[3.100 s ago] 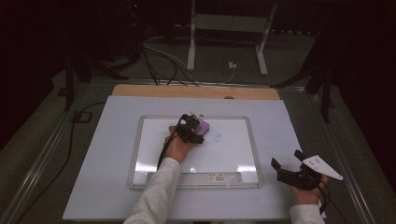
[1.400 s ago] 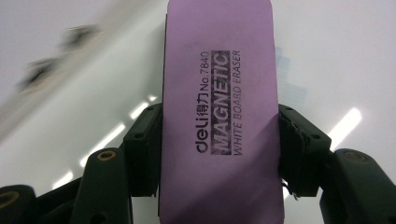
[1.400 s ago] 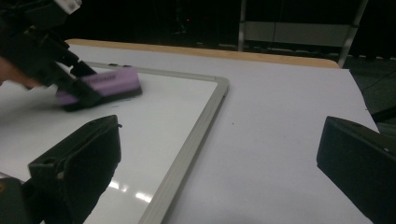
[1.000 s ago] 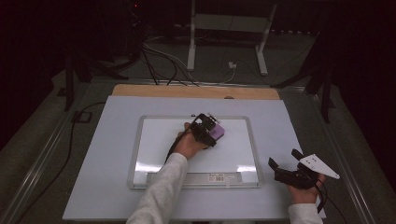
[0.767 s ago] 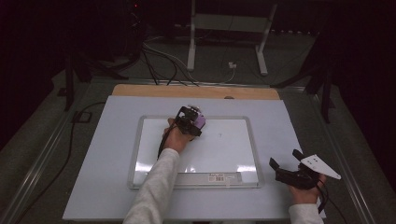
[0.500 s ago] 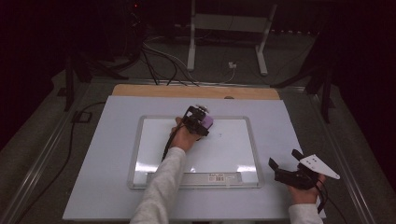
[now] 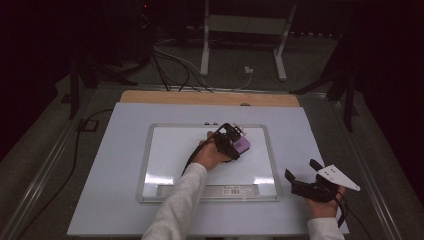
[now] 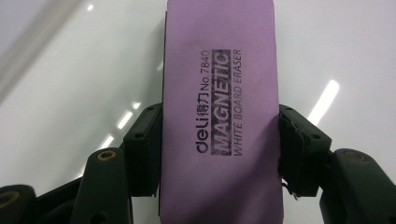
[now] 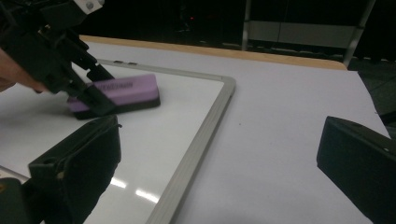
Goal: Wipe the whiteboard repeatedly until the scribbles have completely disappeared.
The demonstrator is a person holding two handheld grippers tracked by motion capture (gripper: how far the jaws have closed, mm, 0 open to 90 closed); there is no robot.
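from up high i see a dim room, black past the table (image 7: 120, 200); only the tabletop is lit, from above. glare streaks sit near the whiteboard (image 7: 170, 145) front edge. in the left gripper view the eraser (image 8: 219, 93) print is sharp, with bright reflections beside it. the right gripper view's near jaws are blurred.
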